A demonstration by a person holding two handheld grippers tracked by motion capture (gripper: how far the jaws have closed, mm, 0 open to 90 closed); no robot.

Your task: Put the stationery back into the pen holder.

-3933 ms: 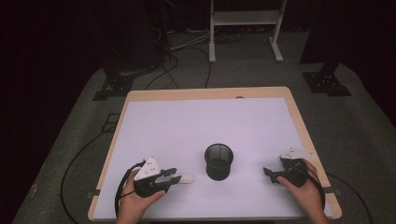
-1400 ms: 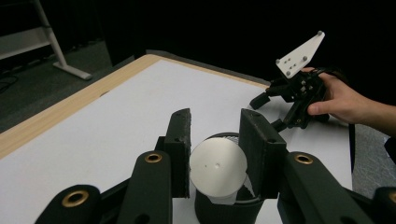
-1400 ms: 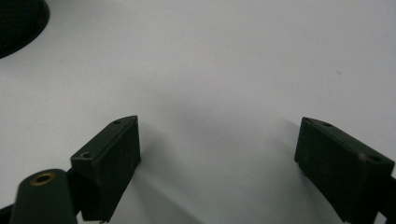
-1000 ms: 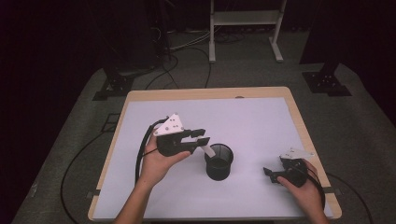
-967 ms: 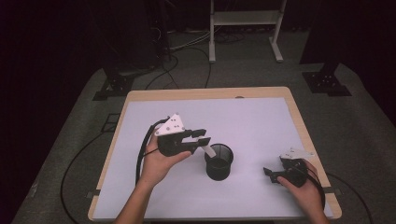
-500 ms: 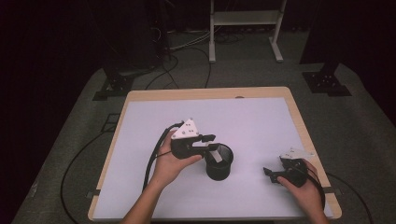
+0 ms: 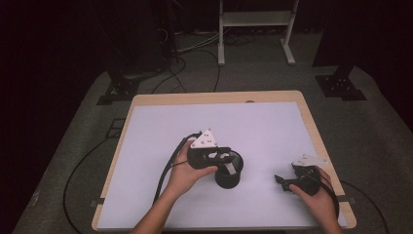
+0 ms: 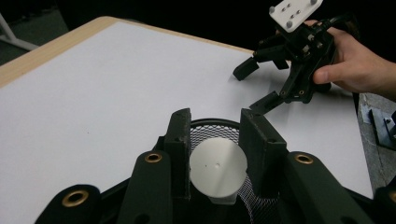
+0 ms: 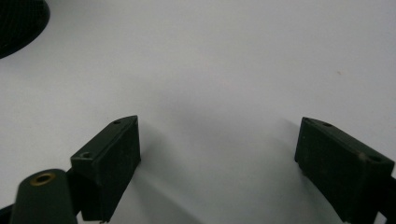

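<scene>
White tabletop (image 7: 160, 126) carries our black mesh cup (image 7: 229, 171) near centre. Our left gripper (image 8: 215, 140) holds a white disc (image 8: 218, 168) over its mouth. Right gripper (image 9: 217, 161) rests well apart, fingers spread, empty.

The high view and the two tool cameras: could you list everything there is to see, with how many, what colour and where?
Wooden-edged table with white top: one, centre of the high view.
Black wire-mesh cup: one, near-middle of the table, upright.
White round-ended object: one, between the left tool's jaws above the cup's mouth.
White metal frame: one, on the floor beyond the table.
Black cables: several, on the floor.
Left tool: black, shut on the white object.
Right tool: black, jaws wide apart, low over the table's near right.
</scene>
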